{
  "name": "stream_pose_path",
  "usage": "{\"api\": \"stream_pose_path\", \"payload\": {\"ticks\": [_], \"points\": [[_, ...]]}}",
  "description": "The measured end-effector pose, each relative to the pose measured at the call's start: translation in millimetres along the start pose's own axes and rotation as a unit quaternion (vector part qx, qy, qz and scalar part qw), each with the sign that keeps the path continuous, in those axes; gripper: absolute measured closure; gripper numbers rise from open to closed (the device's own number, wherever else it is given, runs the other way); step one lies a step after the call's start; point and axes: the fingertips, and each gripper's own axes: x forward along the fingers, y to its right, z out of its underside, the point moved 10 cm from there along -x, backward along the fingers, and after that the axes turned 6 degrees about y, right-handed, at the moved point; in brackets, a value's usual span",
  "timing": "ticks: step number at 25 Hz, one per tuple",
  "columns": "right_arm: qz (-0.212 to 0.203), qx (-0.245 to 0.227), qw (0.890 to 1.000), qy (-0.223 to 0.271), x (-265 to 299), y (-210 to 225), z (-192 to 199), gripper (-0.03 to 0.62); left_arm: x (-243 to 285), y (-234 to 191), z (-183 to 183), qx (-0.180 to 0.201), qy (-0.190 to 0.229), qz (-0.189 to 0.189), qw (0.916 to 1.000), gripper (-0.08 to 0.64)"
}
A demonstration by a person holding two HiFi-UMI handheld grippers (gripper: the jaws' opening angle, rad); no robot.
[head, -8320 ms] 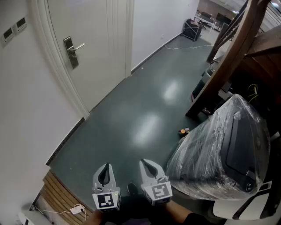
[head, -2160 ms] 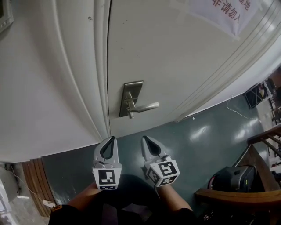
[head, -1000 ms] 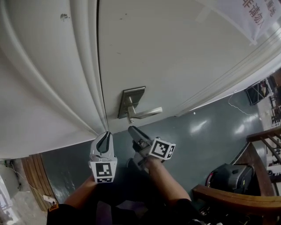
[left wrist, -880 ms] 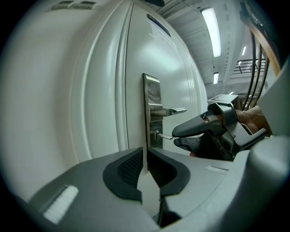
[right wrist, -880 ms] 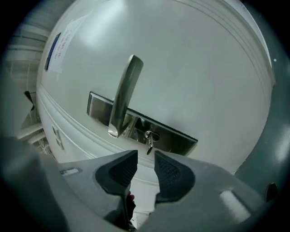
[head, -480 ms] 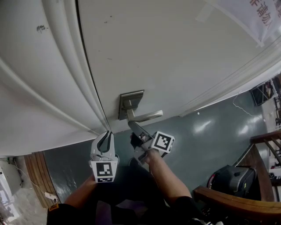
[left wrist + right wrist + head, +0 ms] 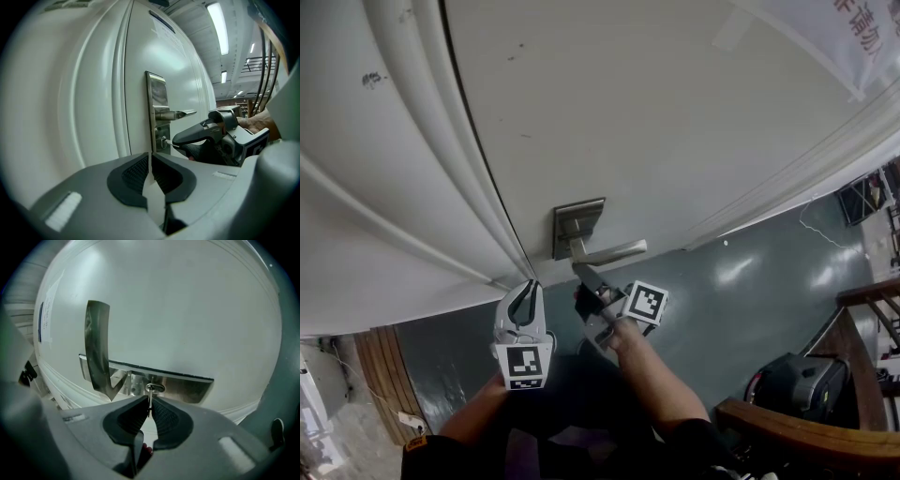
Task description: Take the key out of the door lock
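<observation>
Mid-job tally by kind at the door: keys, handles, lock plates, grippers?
key: 1
door handle: 1
lock plate: 1
grippers: 2, left gripper and right gripper, whose jaws have just closed on the key
total: 5

The head view looks steeply down the white painted door [image 7: 675,122] from above. The left gripper view looks along it sideways; the right gripper view faces it, very near. All share the silver metal lock plate [image 7: 577,228].
</observation>
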Motion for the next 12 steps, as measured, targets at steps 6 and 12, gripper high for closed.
{"api": "stream_pose_path", "payload": {"ticks": [6, 12], "points": [[0.005, 0.023, 1.000, 0.014, -3.0, 0.7, 3.5, 0.575, -1.0, -1.3, 0.8, -0.002, -0.002, 0.003, 1.0000, 0.525], [0.011, 0.033, 0.999, 0.028, -4.6, -1.0, 6.7, 0.577, -2.2, -2.8, 0.5, -0.006, 0.004, 0.011, 0.9999, 0.526]]}}
